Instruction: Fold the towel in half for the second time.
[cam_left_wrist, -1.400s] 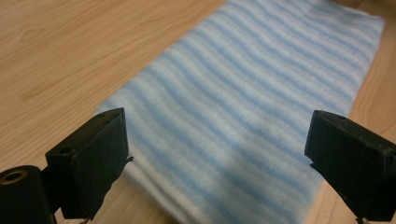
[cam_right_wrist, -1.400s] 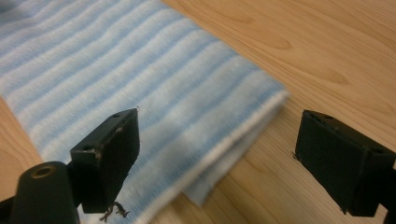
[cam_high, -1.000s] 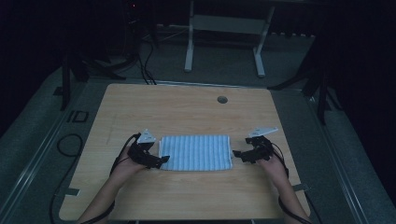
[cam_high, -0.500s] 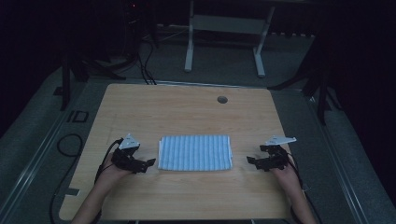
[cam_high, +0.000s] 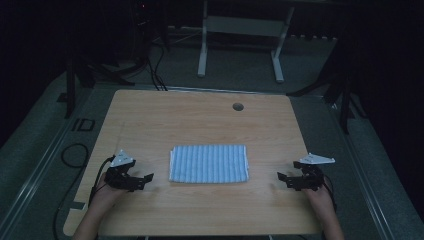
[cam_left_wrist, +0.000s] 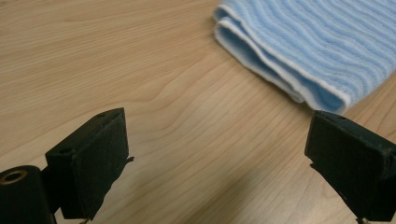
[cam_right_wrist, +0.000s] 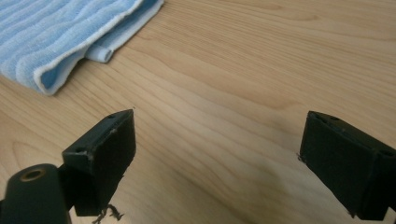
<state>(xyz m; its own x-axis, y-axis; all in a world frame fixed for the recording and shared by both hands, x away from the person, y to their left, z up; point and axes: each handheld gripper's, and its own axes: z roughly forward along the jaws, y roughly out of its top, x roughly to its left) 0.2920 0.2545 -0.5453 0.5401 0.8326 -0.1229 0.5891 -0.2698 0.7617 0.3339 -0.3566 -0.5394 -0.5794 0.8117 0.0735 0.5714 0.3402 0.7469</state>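
Both claws have drawn back from the folded towel (cam_high: 209, 163) at mid-counter; our left claw (cam_high: 142, 179) and right claw (cam_high: 283, 179) gape wide, empty. Folding looks finished; next, we'd simply withdraw

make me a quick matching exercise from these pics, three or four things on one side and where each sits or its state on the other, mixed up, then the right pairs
Things:
1. left gripper
2. right gripper
3. striped towel
4. round hole

Places or states:
A. folded, lying flat mid-table
B. open, off the towel's right end
C. in the tabletop near the far edge
D. open, off the towel's left end

Pairs: 1-D, 2-B, 3-A, 4-C
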